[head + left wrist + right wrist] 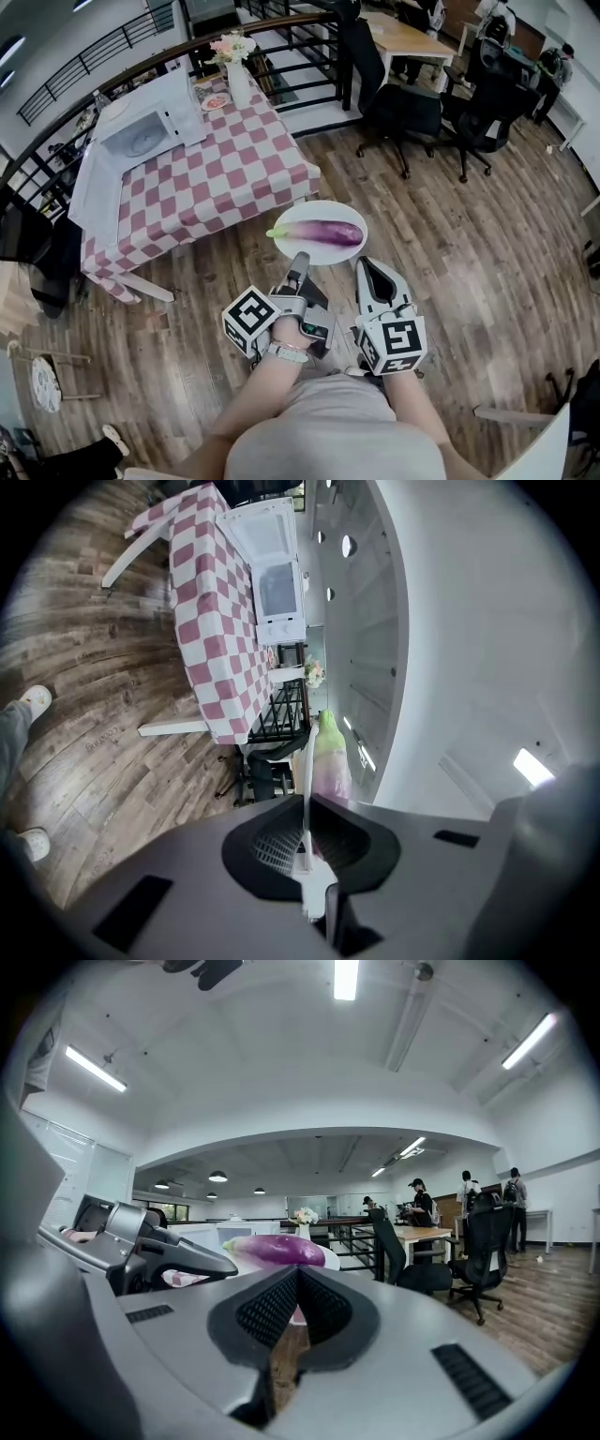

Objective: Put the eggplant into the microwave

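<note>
A purple eggplant [330,232] with a green stem end lies on a white plate [296,218], carried in the air over the wooden floor beside the table. My left gripper [298,260] is shut on the plate's near rim, and my right gripper [362,265] is shut on the rim next to it. The left gripper view shows the plate [307,761] edge-on between the jaws of the left gripper [307,803], with the eggplant [329,747] beyond it. In the right gripper view the eggplant [277,1249] lies just past the right gripper [298,1274]. The white microwave [148,124] stands at the table's far end.
The table [216,178] has a pink-and-white checked cloth, a vase of flowers [236,66] and a small plate [214,102]. Black railings [281,42] run behind it. Office chairs [403,117] and a desk stand to the right, with people further off.
</note>
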Demonstrator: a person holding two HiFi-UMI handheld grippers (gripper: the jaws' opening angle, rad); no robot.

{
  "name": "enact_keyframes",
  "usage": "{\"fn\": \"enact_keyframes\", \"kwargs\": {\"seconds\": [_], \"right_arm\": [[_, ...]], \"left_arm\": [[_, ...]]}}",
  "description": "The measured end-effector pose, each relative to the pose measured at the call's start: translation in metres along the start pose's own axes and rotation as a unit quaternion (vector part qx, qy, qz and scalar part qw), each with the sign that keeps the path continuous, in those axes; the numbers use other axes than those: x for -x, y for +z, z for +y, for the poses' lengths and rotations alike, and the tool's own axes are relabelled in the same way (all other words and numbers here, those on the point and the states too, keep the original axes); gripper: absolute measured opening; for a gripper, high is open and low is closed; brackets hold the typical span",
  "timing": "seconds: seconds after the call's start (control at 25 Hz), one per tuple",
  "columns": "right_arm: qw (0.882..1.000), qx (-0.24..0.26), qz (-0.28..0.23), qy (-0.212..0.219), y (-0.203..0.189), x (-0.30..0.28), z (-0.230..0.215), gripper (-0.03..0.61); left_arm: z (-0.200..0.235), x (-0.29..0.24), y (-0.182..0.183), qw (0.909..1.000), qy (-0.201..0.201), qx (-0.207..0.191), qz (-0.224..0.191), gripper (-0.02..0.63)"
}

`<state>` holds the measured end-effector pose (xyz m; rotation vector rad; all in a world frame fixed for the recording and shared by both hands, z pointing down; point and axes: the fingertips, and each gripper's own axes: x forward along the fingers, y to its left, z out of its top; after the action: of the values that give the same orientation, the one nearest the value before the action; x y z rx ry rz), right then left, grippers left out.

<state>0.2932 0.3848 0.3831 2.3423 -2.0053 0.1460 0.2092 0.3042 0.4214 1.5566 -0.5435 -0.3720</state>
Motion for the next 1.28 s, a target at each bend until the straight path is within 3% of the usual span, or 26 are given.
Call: {"fn": "enact_keyframes", "kwargs": {"seconds": [0.76, 1.28], "right_arm": [[0.998, 0.033, 0.015, 0.042, 0.018, -0.124, 0.042, 0.025], [0.997, 0.029, 0.016, 0.076, 0.028, -0.208, 0.116, 0.025]], "left_arm": [[0.003, -0.047, 0.126, 0.9978, -0.012, 0.033, -0.055, 0.021], [0.007, -0.04, 0.231, 0.9961, -0.007, 0.036, -0.081, 0.021]]}}
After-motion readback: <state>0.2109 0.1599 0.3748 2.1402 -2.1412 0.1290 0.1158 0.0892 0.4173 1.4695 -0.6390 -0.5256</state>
